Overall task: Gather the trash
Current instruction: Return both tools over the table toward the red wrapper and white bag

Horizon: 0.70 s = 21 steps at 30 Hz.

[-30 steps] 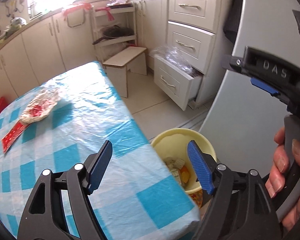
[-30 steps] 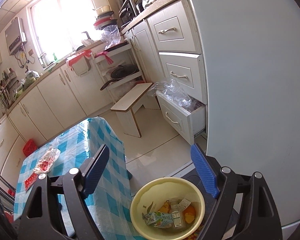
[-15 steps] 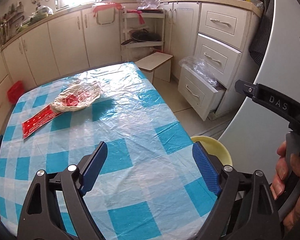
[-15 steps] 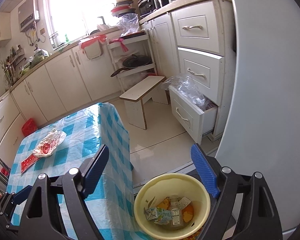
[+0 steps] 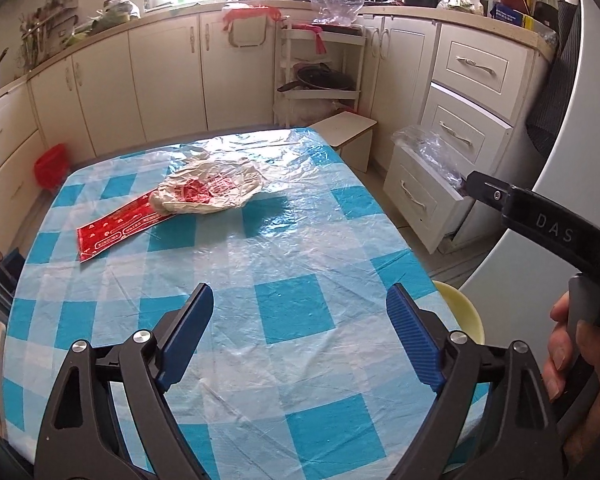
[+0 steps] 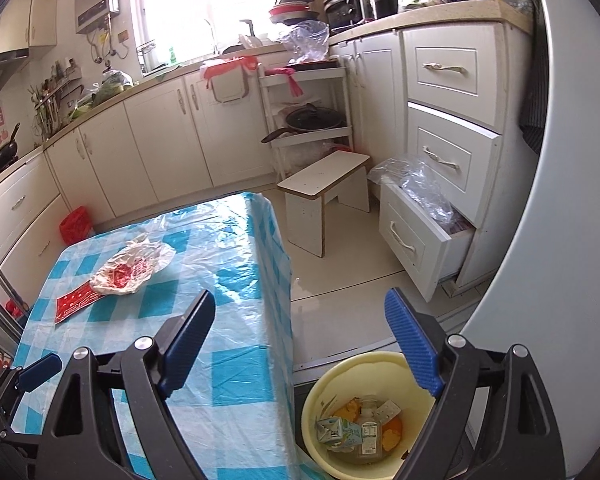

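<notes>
A crumpled white plastic bag with red print point(image 5: 210, 192) lies on the blue-checked table point(image 5: 292, 308), partly over a flat red wrapper point(image 5: 118, 232). Both also show in the right wrist view: the bag point(image 6: 130, 268) and the wrapper point(image 6: 74, 304). A yellow bin point(image 6: 340, 376) on the floor at the table's right side holds cartons and a bottle; its rim shows in the left wrist view point(image 5: 466, 312). My left gripper point(image 5: 300, 336) is open and empty above the table's near part. My right gripper point(image 6: 300, 344) is open and empty above the table edge and bin.
A white stool point(image 6: 326, 178) stands on the floor beyond the table. An open drawer point(image 6: 420, 236) with clear plastic sticks out at the right. A grey fridge door point(image 6: 560, 240) stands beside the bin. Cabinets point(image 5: 160, 80) line the back wall.
The left gripper has swung left from the bin to face the table, so the bag and wrapper now lie ahead. The right view has turned slightly left. Both grippers stay open.
</notes>
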### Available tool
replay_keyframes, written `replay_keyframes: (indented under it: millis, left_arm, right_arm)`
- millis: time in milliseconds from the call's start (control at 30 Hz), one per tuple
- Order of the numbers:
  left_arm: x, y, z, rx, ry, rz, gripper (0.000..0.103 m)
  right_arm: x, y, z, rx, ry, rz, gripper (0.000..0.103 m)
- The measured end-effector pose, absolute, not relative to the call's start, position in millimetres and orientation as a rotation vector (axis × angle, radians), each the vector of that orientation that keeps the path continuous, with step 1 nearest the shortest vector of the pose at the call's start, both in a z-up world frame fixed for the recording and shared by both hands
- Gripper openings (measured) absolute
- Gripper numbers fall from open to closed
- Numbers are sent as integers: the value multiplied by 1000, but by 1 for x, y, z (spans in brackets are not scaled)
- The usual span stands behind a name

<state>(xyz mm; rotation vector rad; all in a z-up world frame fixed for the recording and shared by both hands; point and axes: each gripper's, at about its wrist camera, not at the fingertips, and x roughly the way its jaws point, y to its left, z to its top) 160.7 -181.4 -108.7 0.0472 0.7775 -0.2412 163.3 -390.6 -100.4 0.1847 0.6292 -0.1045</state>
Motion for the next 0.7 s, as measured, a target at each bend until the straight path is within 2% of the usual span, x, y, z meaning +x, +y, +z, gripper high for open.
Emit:
replay_keyframes:
  millis: [700]
  left_arm:
    - [168, -126, -113, -16, 781, -158, 86]
  right_arm:
    - [188, -326, -103, 103, 649, 4, 85]
